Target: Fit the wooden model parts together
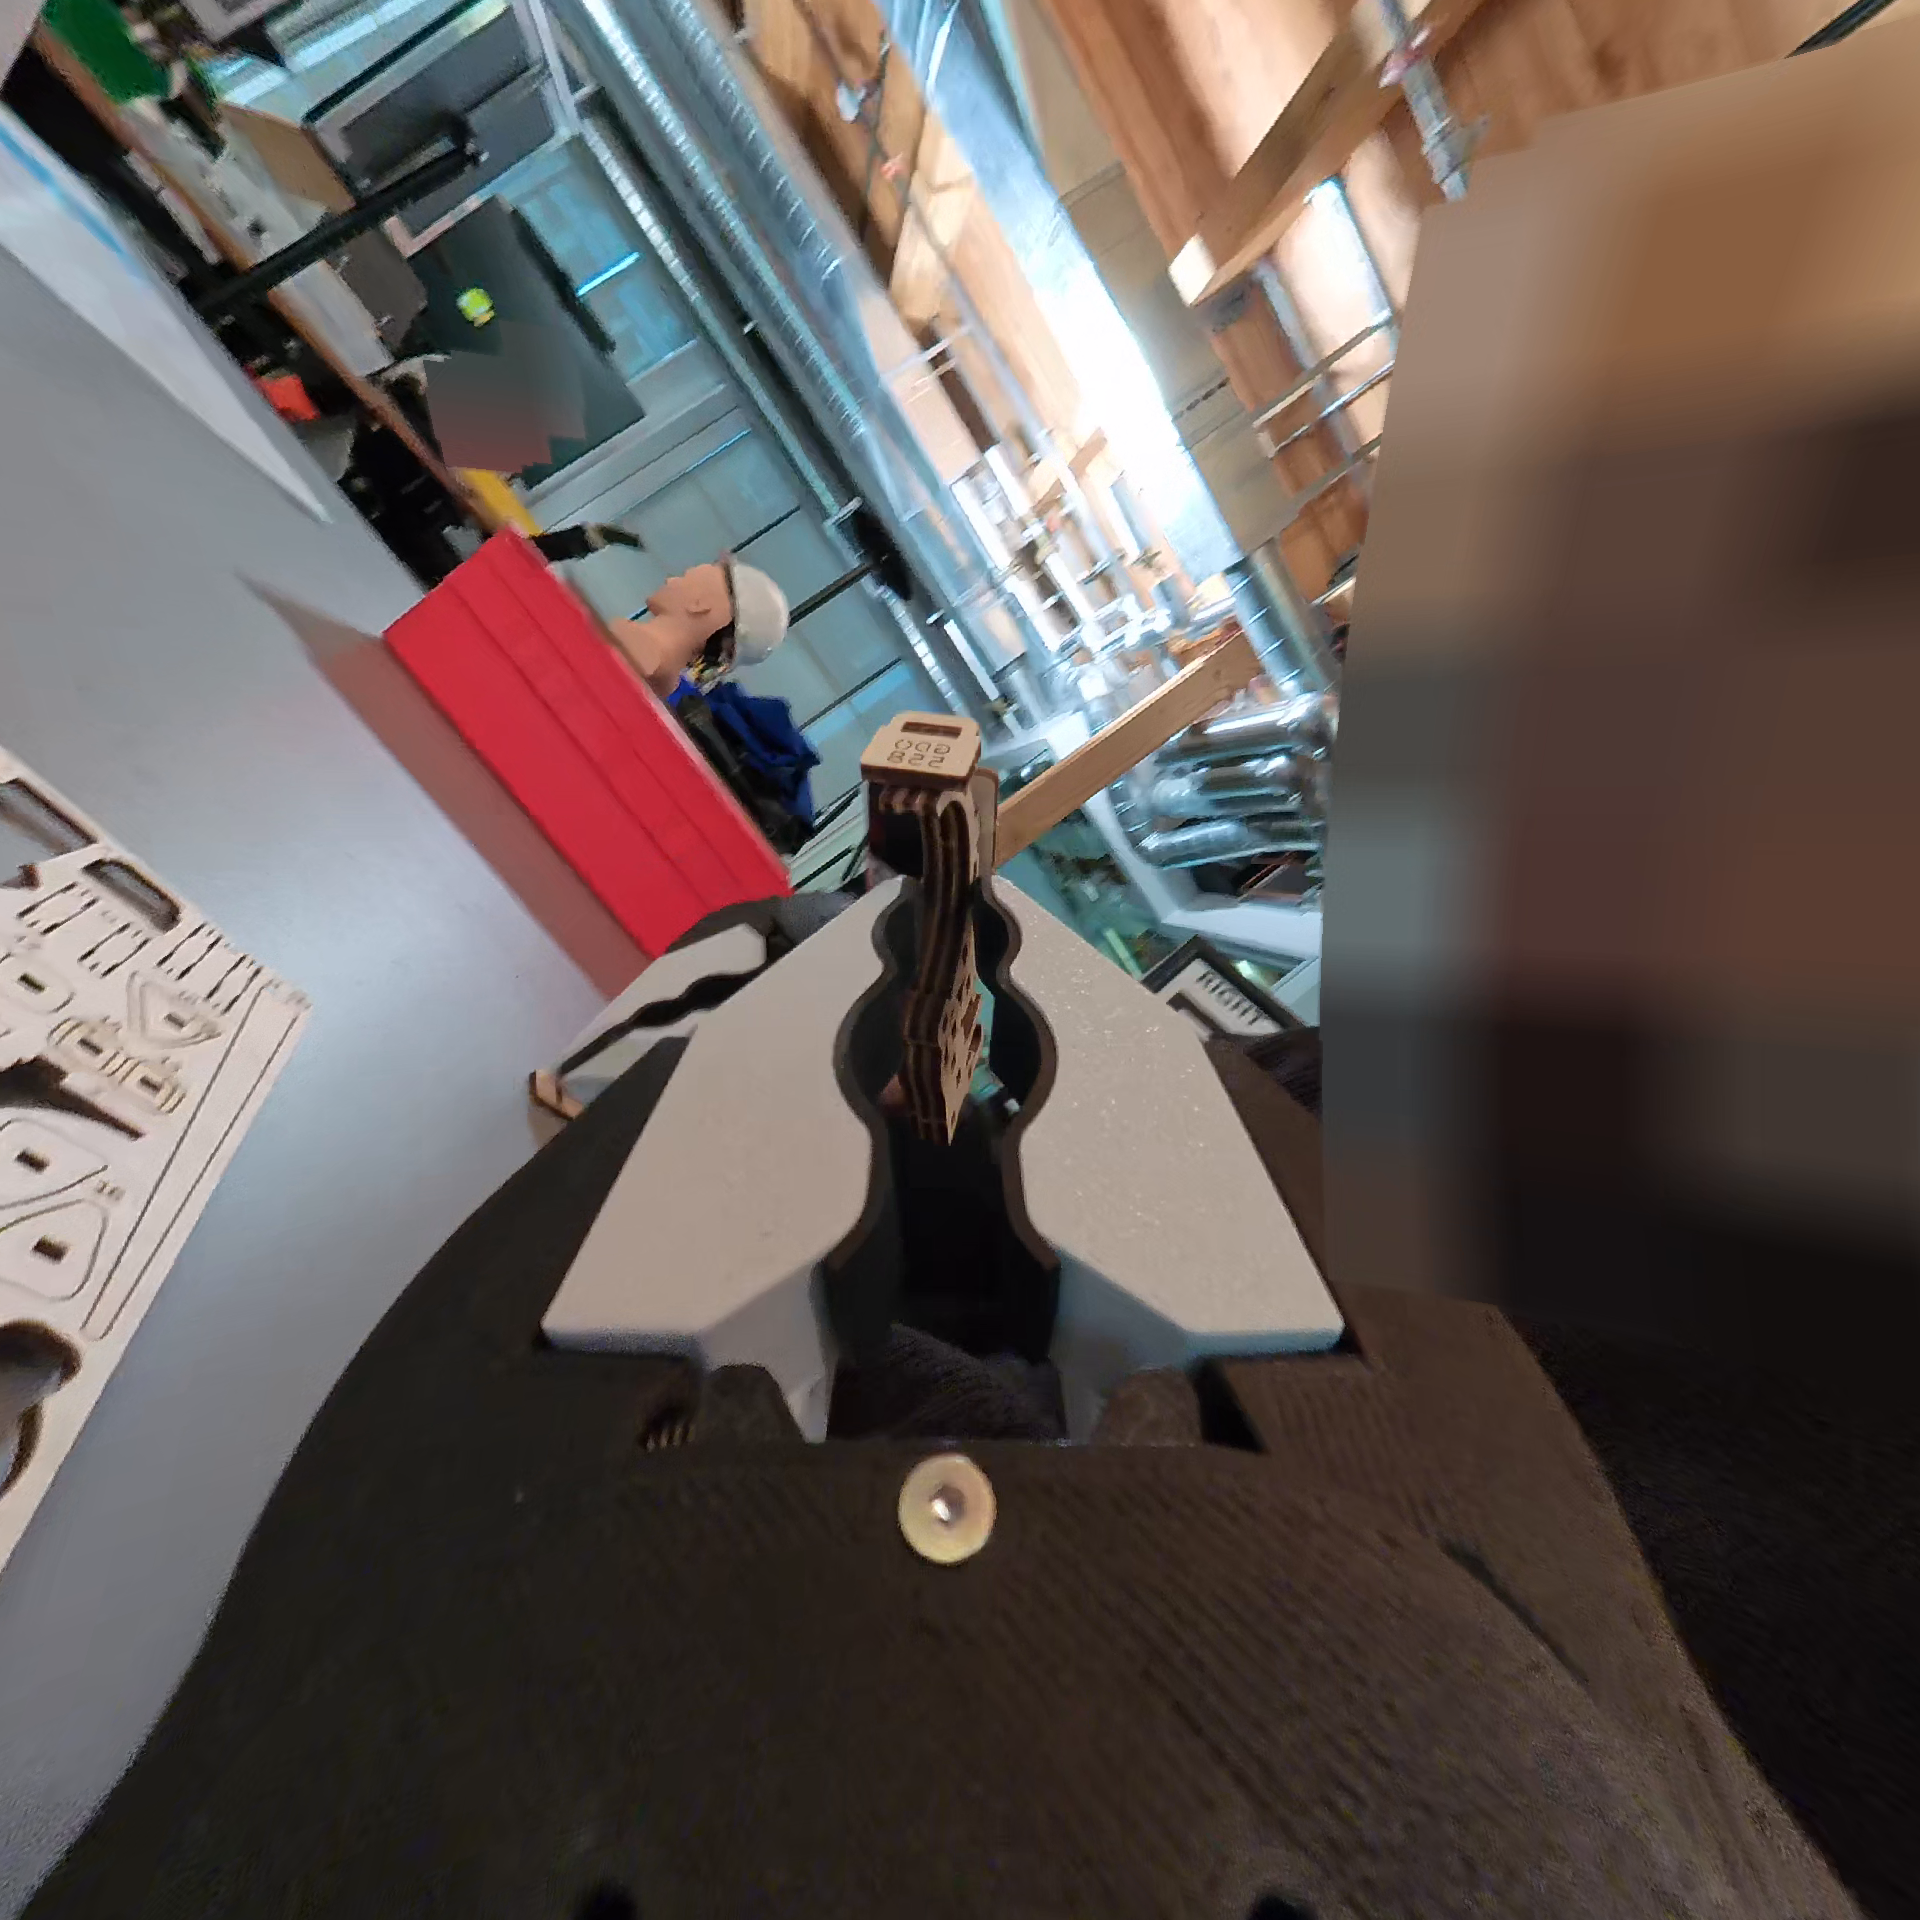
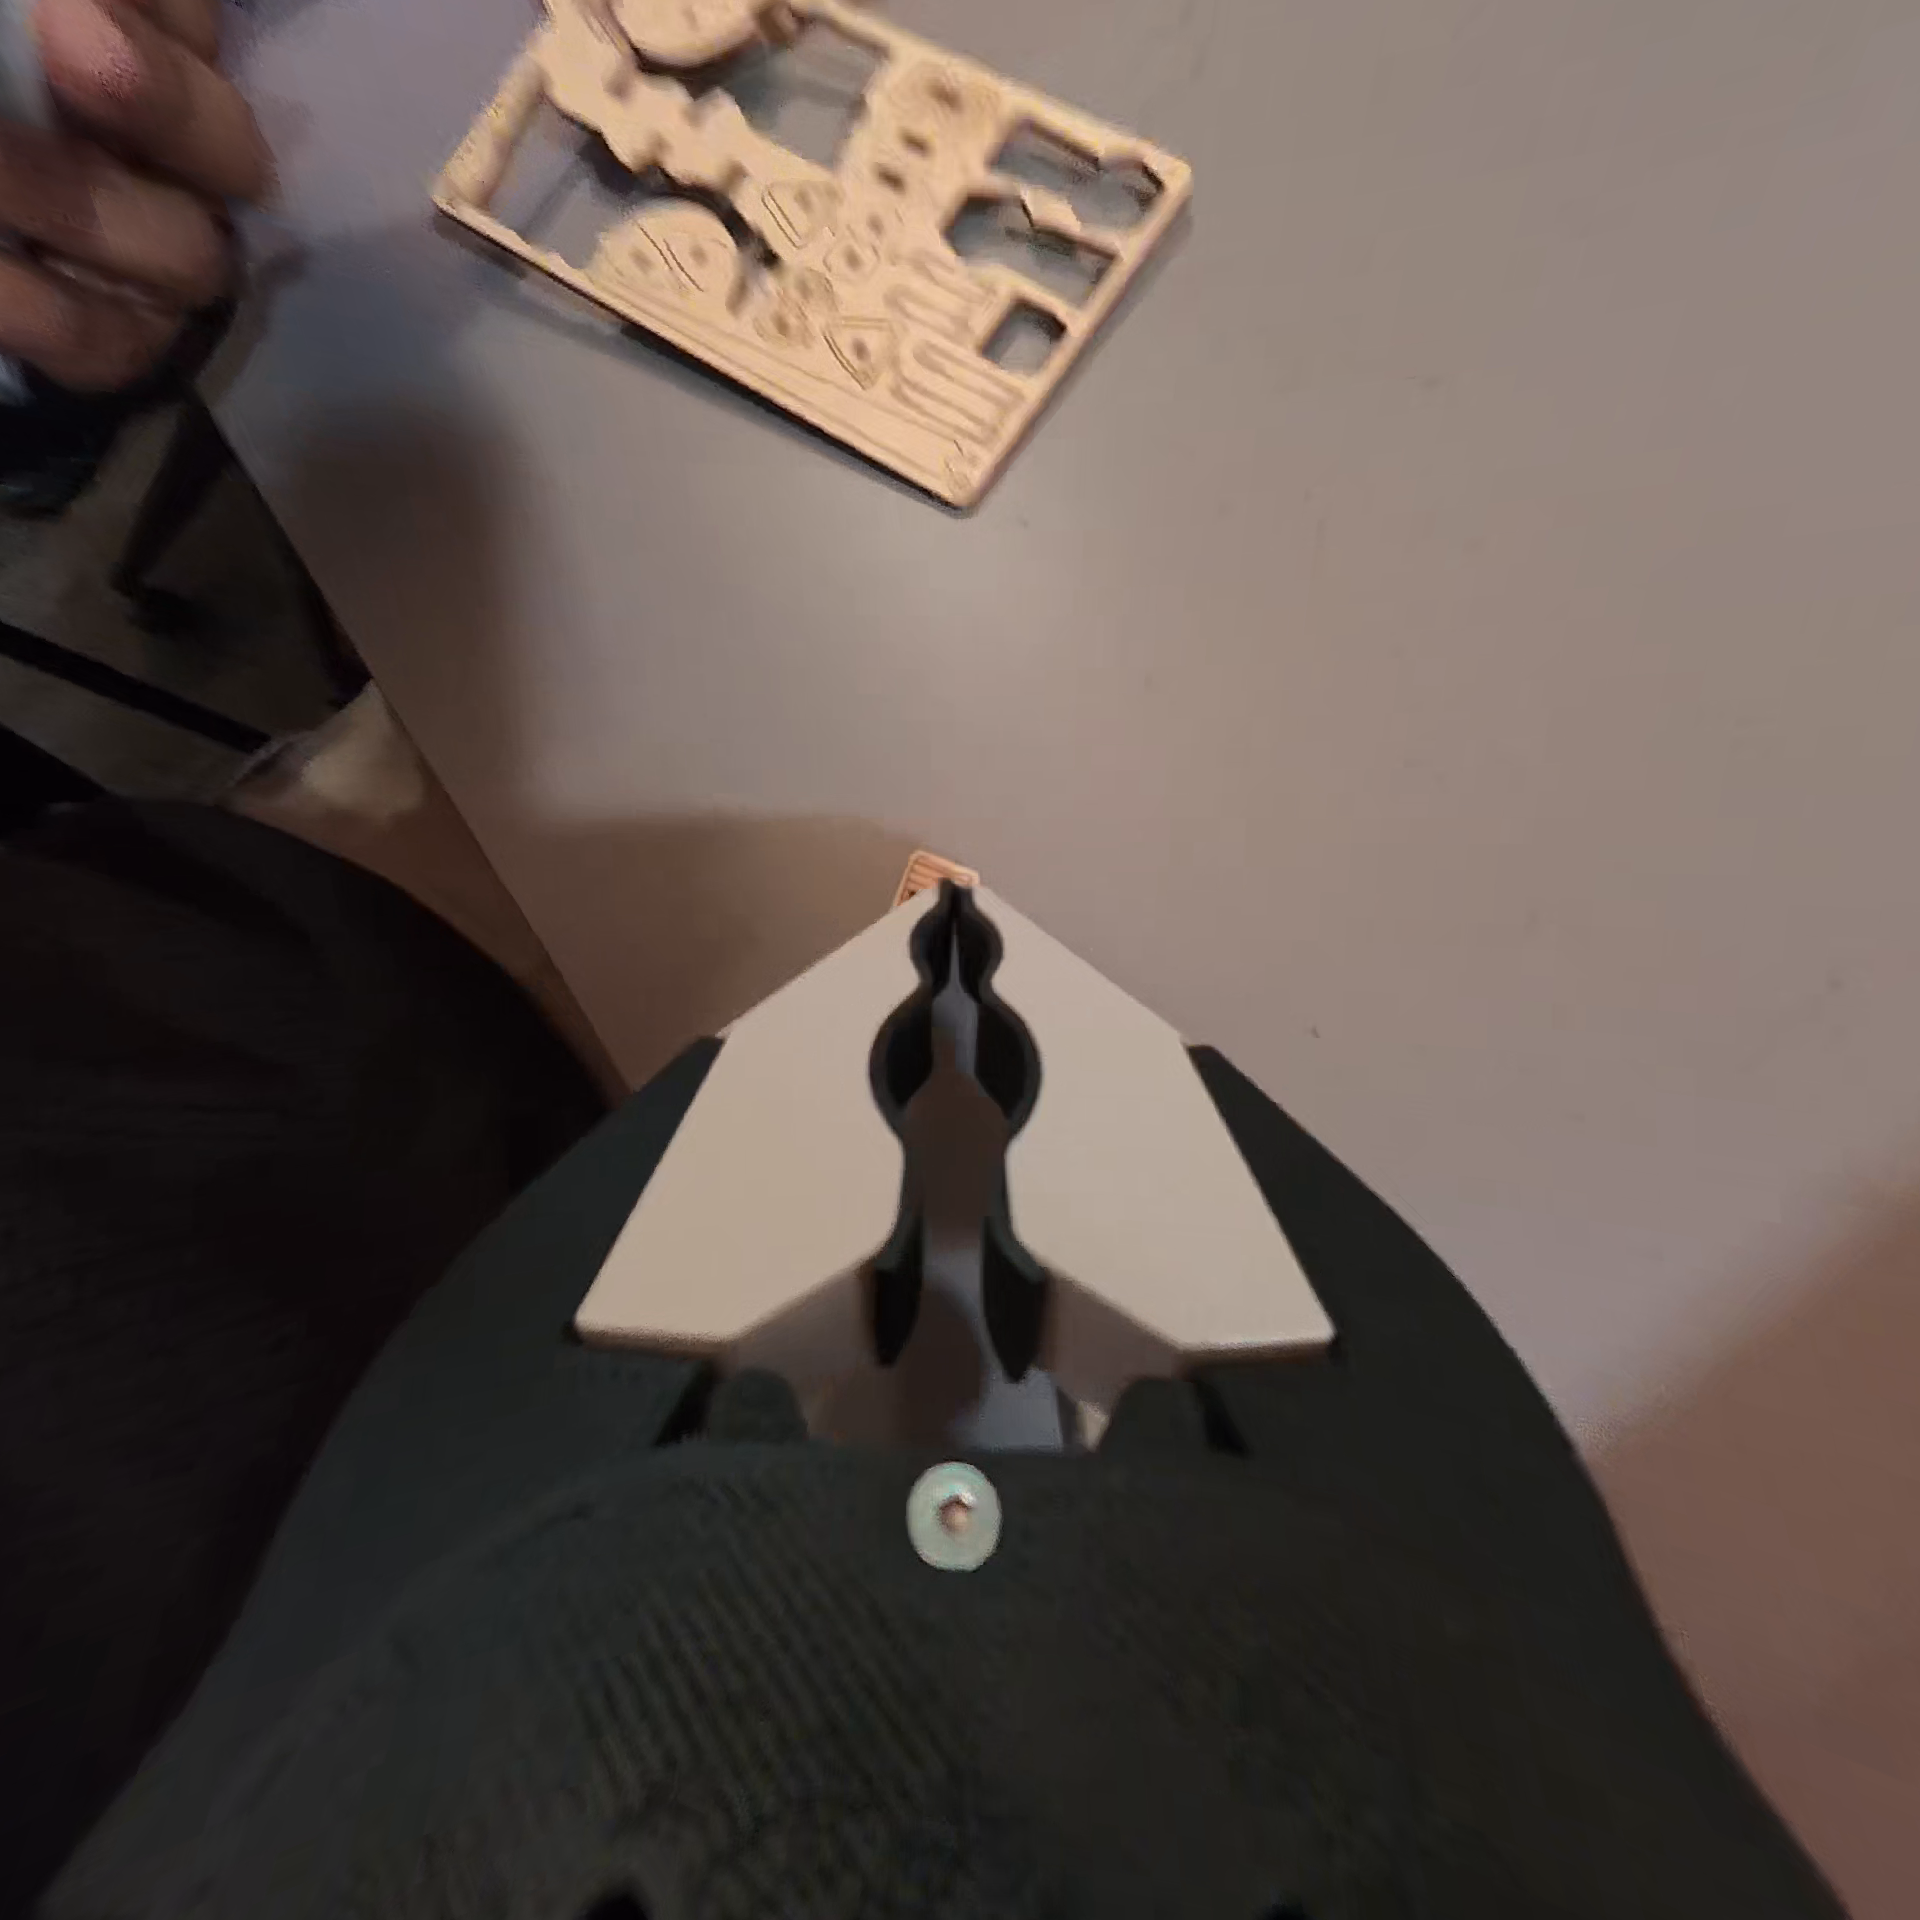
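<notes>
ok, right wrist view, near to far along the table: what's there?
Right gripper, fingers shut on a small wooden piece at their tips → bare grey table → laser-cut wooden parts sheet, lying flat with several cut-outs already empty. A hand shows at the far left, blurred.

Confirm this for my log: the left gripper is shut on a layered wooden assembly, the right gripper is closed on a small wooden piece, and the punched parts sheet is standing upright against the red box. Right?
Not quite. The parts sheet is not leaning on the red box; the right wrist view shows it lying flat on the grey table. The rest holds: the left gripper is shut on the layered wooden assembly, and the right gripper is closed on a small wooden piece.
</notes>
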A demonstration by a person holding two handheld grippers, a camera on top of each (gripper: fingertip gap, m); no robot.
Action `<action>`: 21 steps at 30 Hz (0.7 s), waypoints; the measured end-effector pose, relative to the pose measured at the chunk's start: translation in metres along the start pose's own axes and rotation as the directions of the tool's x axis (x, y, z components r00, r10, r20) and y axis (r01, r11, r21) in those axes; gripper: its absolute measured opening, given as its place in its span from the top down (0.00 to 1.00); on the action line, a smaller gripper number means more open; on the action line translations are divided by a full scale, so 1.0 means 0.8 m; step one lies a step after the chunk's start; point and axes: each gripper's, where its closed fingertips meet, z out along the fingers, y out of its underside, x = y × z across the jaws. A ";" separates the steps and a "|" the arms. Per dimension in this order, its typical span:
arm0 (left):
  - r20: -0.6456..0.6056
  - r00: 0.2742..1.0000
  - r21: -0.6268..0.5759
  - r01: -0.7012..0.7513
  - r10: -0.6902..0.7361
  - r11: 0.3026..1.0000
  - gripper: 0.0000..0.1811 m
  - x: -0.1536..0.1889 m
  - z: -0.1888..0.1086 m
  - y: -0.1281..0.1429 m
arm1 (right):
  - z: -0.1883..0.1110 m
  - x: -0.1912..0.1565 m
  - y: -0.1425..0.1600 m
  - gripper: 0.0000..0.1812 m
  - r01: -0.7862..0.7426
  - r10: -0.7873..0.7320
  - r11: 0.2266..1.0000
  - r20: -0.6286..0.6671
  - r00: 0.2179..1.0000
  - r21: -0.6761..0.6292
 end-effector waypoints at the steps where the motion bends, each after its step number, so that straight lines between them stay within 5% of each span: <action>1: 0.031 0.999 -0.029 -0.010 0.011 1.000 0.95 -0.005 0.002 0.006 | -0.001 -0.006 -0.009 1.00 -0.002 0.000 0.999 0.029 1.000 0.043; 5: 0.097 0.991 -0.148 -0.082 0.097 0.986 0.96 -0.014 0.013 0.033 | -0.020 -0.031 -0.058 1.00 -0.121 0.080 0.959 0.165 0.983 0.256; 11: 0.127 0.988 -0.181 -0.059 0.083 0.982 0.96 -0.023 0.016 0.043 | -0.024 0.019 -0.043 0.98 0.044 -0.023 0.975 -0.100 0.995 0.217; 17: 0.130 0.989 -0.166 -0.045 0.067 0.985 0.96 -0.025 0.015 0.039 | -0.008 -0.004 -0.039 0.91 -0.013 0.012 0.981 0.006 1.000 0.192; 21: 0.133 0.985 -0.177 -0.084 0.109 0.981 0.96 -0.026 0.016 0.039 | -0.001 -0.006 -0.069 0.87 -0.054 0.070 0.961 -0.051 0.996 0.270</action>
